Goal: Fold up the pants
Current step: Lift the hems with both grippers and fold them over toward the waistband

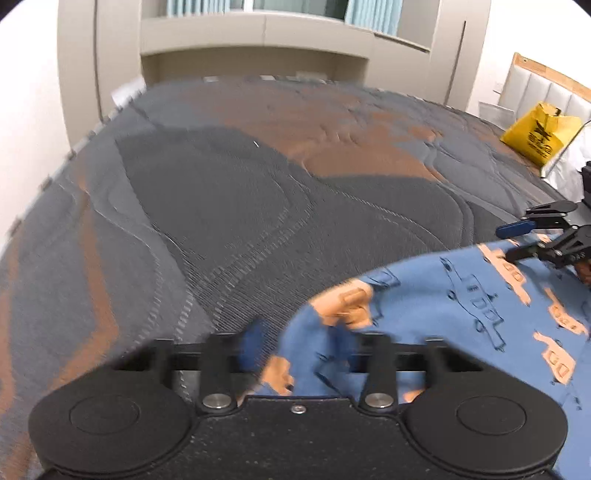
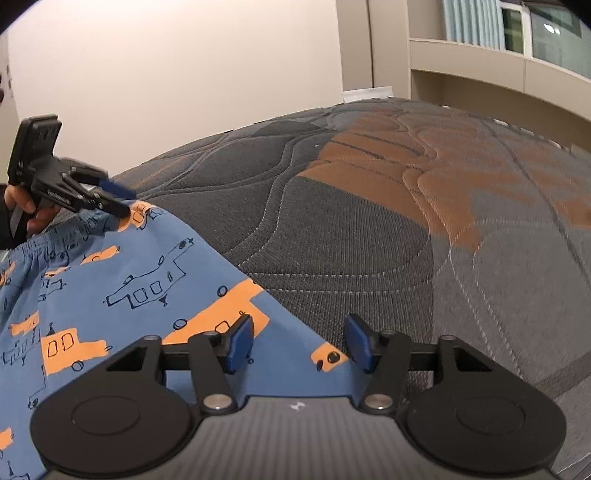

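The pants [image 2: 110,288] lay on the bed [image 2: 369,229]. The right gripper [image 2: 299,343] stood released; the left gripper [image 1: 299,350] loosely held bunched fabric for folding.

This is a bedroom in a home. A quilted mattress [image 1: 229,206], grey with orange patches, fills most of both views. At the right edge of the left wrist view stands a padded headboard with a wooden frame [image 1: 546,88], with a yellow shopping bag [image 1: 537,134] lying before it. Along the top run beige built-in cabinets [image 1: 258,37] below a window with pale blue curtains [image 2: 469,22]. Plain white walls [image 2: 177,66] close the room.
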Motion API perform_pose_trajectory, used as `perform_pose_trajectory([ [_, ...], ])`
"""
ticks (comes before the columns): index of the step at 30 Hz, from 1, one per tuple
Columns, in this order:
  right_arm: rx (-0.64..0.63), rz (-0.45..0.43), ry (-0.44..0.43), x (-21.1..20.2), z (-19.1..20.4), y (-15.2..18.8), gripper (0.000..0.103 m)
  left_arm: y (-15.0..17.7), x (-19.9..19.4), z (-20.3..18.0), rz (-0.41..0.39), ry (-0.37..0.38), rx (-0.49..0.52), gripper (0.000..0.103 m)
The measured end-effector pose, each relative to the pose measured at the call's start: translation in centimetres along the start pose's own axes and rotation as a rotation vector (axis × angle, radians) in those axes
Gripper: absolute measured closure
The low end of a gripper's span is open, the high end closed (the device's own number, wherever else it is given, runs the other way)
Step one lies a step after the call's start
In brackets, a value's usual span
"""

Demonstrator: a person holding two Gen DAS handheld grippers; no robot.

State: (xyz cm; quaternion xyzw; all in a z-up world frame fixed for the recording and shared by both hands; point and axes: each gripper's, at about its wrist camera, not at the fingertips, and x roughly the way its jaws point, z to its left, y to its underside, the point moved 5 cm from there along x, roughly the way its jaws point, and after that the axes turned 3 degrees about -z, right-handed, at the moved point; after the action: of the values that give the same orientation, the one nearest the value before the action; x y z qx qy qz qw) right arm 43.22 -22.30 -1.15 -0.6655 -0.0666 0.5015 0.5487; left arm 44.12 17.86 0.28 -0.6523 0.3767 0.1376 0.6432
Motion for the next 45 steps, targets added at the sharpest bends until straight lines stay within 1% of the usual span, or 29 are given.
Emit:
perform_pose_trajectory([
  [1,0.018,-0.002,-0.023,-0.1,0.0,0.0,0.073,0.0,0.0,-0.2,-0.003,0.012,-0.009,0.089],
  [2,0.027,-0.004,-0.035,-0.2,0.1,0.0,0.09,0.0,-0.2,-0.5,-0.008,0.005,-0.008,0.091],
  [4,0.007,0.002,-0.023,-0.4,0.8,0.0,0.098,-0.1,-0.6,-1.4,-0.03,-0.019,0.02,0.094],
  [6,-0.037,-0.009,0.013,-1.0,1.9,-0.1,0.1,-0.3,-1.6,-2.3,-0.068,-0.042,0.054,0.095],
  [9,-0.077,-0.064,0.069,-2.8,3.7,-0.2,0.1,-0.6,-3.9,-3.5,-0.141,-0.074,0.097,0.095],
  [11,-0.097,-0.123,0.104,-4.9,5.3,-0.3,0.1,-0.3,-5.9,-4.3,-0.193,-0.093,0.121,0.095],
  [14,-0.145,-0.199,0.143,-8.4,8.1,0.1,0.1,0.7,-9.0,-5.3,-0.255,-0.1,0.164,0.095],
  [18,-0.216,-0.279,0.174,-13.3,13.2,1.7,0.1,3.5,-12.9,-7.0,-0.324,-0.093,0.215,0.095],
  [21,-0.251,-0.31,0.174,-15.9,17.0,3.4,0.1,6.1,-15.4,-8.2,-0.363,-0.1,0.254,0.095],
  [25,-0.273,-0.325,0.168,-18.3,21.2,6.0,0.1,10.1,-17.7,-9.5,-0.397,-0.092,0.285,0.095],
  [28,-0.267,-0.308,0.168,-18.9,23.6,8.6,0.101,13.1,-18.5,-10.2,-0.401,-0.084,0.284,0.095],
  [30,-0.261,-0.29,0.169,-18.8,24.5,9.9,0.101,14.8,-18.5,-10.6,-0.394,-0.08,0.283,0.095],
  [33,-0.231,-0.26,0.167,-18.3,24.7,11.5,0.101,16.8,-18.0,-11.0,-0.371,-0.081,0.278,0.096],
  [36,-0.229,-0.254,0.175,-17.9,24.8,12.0,0.101,17.7,-17.9,-10.8,-0.367,-0.09,0.269,0.097],
  [40,-0.26,-0.265,0.181,-18.4,25.0,11.4,0.101,18.1,-19.3,-10.8,-0.394,-0.088,0.249,0.099],
  [42,-0.286,-0.269,0.179,-18.9,25.3,11.3,0.101,18.2,-20.3,-11.3,-0.419,-0.084,0.264,0.1],
  [43,-0.296,-0.273,0.179,-19.4,25.7,12.0,0.101,18.4,-20.8,-11.7,-0.429,-0.084,0.28,0.1],
  [45,-0.311,-0.271,0.176,-20.0,26.2,12.3,0.101,18.9,-21.3,-12.2,-0.432,-0.081,0.297,0.1],
])
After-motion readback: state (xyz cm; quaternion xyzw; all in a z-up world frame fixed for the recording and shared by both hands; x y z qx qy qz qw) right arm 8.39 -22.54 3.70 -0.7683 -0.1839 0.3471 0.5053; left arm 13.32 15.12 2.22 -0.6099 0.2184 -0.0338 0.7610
